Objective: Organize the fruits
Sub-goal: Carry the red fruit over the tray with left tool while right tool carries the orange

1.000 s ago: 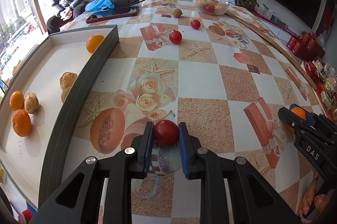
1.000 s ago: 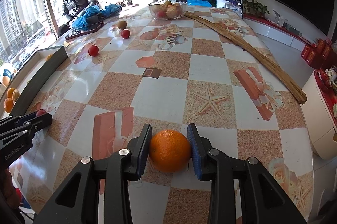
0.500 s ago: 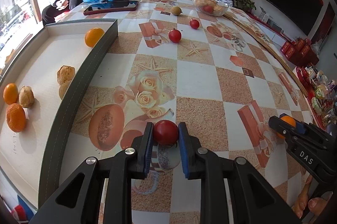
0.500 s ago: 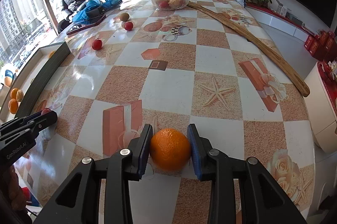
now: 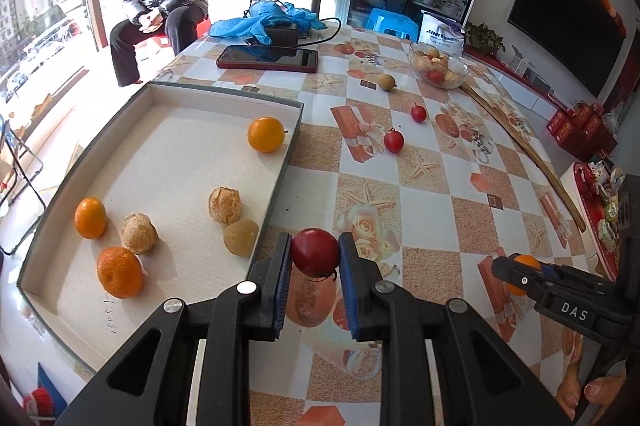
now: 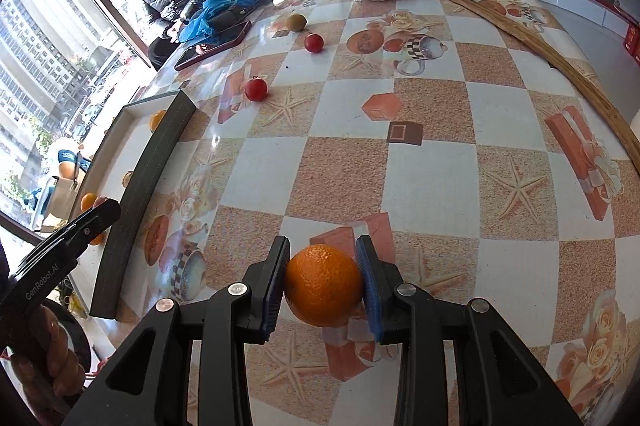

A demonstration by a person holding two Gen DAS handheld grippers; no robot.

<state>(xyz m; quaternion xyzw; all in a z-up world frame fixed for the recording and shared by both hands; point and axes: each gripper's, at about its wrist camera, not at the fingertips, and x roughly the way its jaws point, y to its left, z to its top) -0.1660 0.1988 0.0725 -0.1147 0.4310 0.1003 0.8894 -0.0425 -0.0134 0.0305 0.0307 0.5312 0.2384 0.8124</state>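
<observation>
Two fruits are in the air at once. The left gripper (image 5: 315, 258) pinches a red fruit (image 5: 314, 252) between its blue pads, and the right gripper (image 6: 323, 286) pinches an orange (image 6: 323, 285) the same way; each fruit sits square between the fingertips, clear of the tablecloth (image 5: 432, 193). The relation that matters is where the tray (image 5: 282, 161) lies from each load. It is to the left of both hands. From the left wrist, the red fruit hangs just beside the tray's near dark wall, on the table side, with the open white floor right across it, where several oranges and pale brown fruits already rest. From the right wrist, the tray shows far off at the left edge, with the left gripper between it and the orange. So the left hand is much the nearer, and I judge it should go first: carry the red fruit over the wall and set it down on a bare patch. The right hand has more table to cross. Two more red fruits, a brownish one and a glass bowl (image 5: 438, 65) remain farther up the table.
</observation>
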